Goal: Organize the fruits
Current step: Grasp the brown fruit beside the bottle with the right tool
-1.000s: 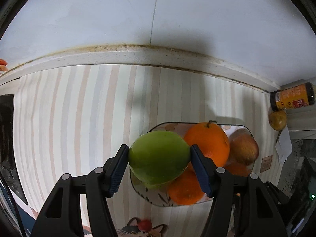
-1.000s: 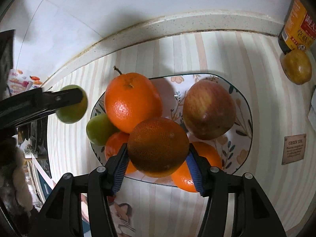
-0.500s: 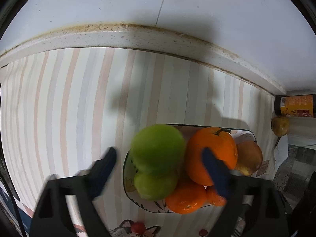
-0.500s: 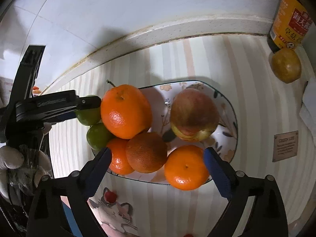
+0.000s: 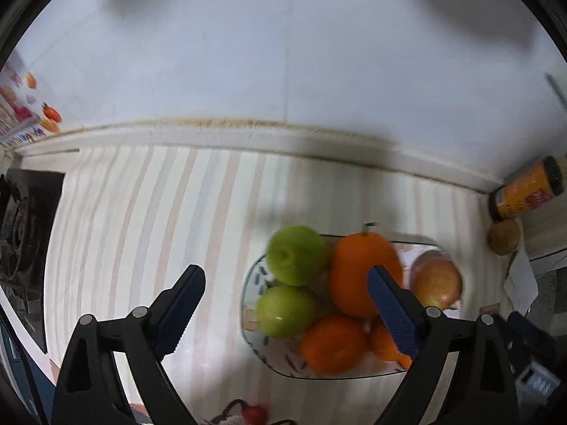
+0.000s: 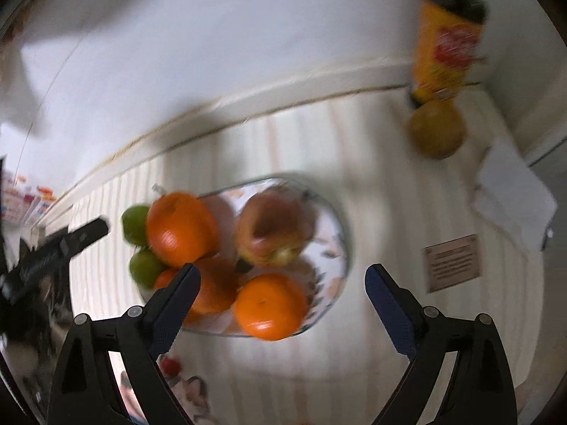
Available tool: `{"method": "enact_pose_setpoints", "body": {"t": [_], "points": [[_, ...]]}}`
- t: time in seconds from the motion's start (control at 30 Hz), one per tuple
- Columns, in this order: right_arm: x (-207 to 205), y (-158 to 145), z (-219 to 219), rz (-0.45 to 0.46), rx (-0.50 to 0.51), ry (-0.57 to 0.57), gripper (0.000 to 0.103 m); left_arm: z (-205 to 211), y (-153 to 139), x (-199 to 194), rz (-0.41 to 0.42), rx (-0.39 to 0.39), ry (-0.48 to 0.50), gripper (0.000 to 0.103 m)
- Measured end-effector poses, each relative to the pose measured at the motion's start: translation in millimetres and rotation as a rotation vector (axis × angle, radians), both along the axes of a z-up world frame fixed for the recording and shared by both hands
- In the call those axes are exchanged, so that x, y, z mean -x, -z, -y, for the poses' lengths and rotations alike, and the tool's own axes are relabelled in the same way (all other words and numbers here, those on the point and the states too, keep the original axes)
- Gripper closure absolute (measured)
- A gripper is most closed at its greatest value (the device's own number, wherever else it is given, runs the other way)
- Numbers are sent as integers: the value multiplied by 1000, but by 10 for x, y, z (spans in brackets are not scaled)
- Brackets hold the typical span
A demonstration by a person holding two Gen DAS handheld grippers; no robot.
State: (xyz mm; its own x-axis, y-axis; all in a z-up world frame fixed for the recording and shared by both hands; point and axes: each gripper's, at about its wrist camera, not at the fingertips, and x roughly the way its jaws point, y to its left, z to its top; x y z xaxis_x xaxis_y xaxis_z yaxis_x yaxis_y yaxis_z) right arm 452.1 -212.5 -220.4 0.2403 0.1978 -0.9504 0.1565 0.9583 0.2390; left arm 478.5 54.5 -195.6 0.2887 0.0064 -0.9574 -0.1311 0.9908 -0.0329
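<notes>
Below your two grippers, the glossy oval plate (image 6: 336, 248) with its printed leaf pattern sits on the striped cloth of the table (image 5: 141, 212), heaped with fruit. Your left gripper (image 5: 286, 304) has its ribbed blue fingers (image 5: 180, 313) wide apart, holding nothing; two smooth green apples (image 5: 297, 255) lie at the plate's left end beside a stemmed orange (image 5: 361, 272). Your right gripper (image 6: 280, 306) is likewise spread and empty above a round orange (image 6: 271, 306) and a blotchy red apple (image 6: 273, 228). Bare cloth lies left of the plate; on the right, a yellow jar (image 6: 446, 46) and a dull brownish fruit (image 6: 436, 129) stand near the wall.
</notes>
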Motion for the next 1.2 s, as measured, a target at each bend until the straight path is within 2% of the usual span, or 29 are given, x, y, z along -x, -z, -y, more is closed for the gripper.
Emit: {"method": "enact_pose_setpoints", "body": {"t": [0.07,0.17,0.3,0.37,0.57,0.8,0.83,0.9,0.93,1.0,1.2], "points": [[6,-51,167,30,26,31,7,120,-116,35,47,-13,7,9],[-35,-78,451,57,57,84,7,319,-181,14,76,-31,16,9],[-180,-25,853,82,64,156,9,656,-89,-126,42,-27,27,9],[-301,59,1032,83,65,176,14,805,-42,-194,32,-55,25,9],[-687,359,1387,74,94,202,14,1123,87,-382,20,-102,17,9],[-1008,859,1560,3,82,202,15,1350,166,-467,4,-127,44,9],[-1038,940,1584,-2,59,200,19,1364,168,-472,2,-129,48,9],[-1073,1047,1623,-4,-7,197,32,1401,163,-480,-2,-142,59,9],[-1079,1033,1614,22,-4,183,33,1411,152,-479,0,-146,64,9],[-1079,1023,1564,14,27,156,33,1414,126,-478,1,-146,72,9],[-757,897,1400,27,1,121,33,1234,28,-350,-37,-93,114,7]]}}
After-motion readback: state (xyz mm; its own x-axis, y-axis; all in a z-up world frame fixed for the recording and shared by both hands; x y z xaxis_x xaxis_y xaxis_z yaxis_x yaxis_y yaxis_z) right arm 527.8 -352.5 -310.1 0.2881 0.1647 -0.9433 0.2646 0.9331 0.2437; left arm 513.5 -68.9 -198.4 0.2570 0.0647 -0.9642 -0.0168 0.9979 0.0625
